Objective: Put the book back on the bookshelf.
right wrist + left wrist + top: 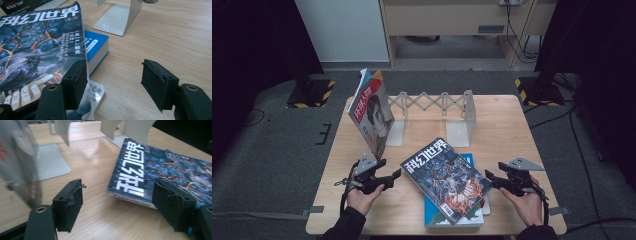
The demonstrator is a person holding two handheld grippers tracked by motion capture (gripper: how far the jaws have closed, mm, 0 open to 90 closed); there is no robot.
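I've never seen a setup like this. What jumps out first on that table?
The dark magazine with blue and orange cover art lies skewed on a blue book near the table's front edge, with the left gripper and right gripper flanking it, jaws open. At back left, another magazine leans upright against a grey expanding book rack.

place: lab | signs: hazard-striped stand bases (309, 93), floor cables (583, 150), black curtains (252, 40)

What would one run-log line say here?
left hand-held gripper: open, at dark magazine | right hand-held gripper: open, at its edge | magazine: on blue book
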